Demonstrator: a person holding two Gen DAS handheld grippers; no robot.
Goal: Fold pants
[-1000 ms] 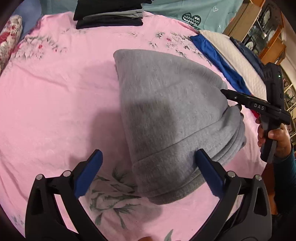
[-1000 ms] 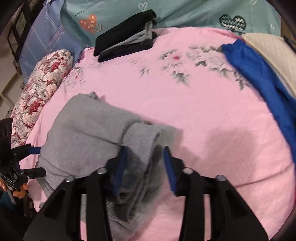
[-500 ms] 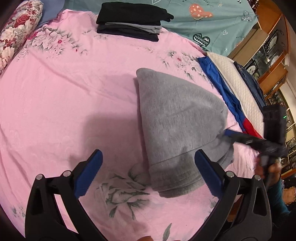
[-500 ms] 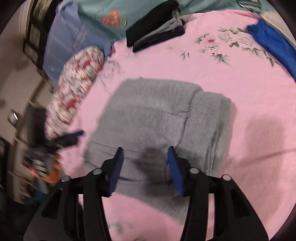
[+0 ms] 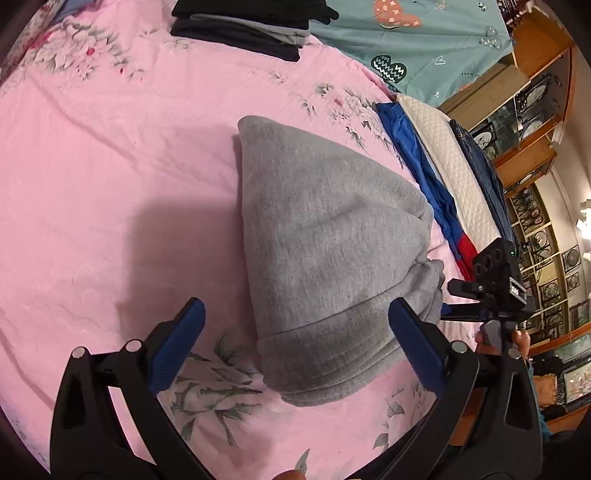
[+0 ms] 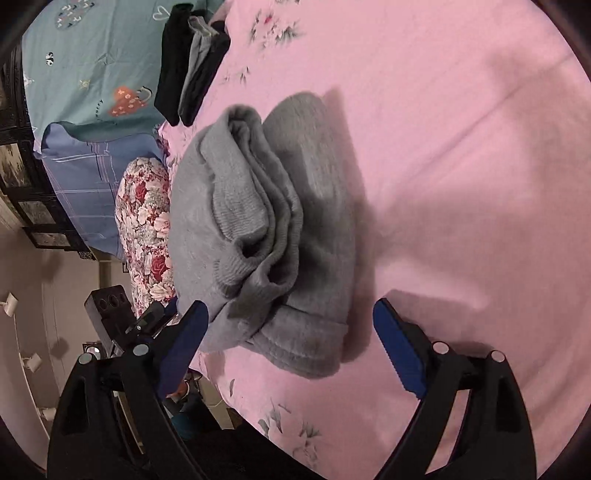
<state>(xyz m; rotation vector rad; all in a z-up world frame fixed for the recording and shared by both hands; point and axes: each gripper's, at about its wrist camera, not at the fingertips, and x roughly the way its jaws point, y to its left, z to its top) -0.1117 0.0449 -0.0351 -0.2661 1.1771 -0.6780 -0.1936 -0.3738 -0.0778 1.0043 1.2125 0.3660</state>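
Step judged: fold essentially complete; grey pants (image 5: 325, 251) lay as a compact multi-layer bundle on the pink floral sheet (image 5: 92, 192). Left gripper (image 5: 295, 347) hovered just short of the bundle's near hem, jaws spread wide, holding nothing. Right gripper (image 6: 288, 347) was level with the layered end, also released, with its fingers (image 6: 397, 347) straddling the lower edge. Next move probably calls for squaring the loose cuff layers or carrying the bundle to the dark folded stack (image 5: 247, 26) at the far side.
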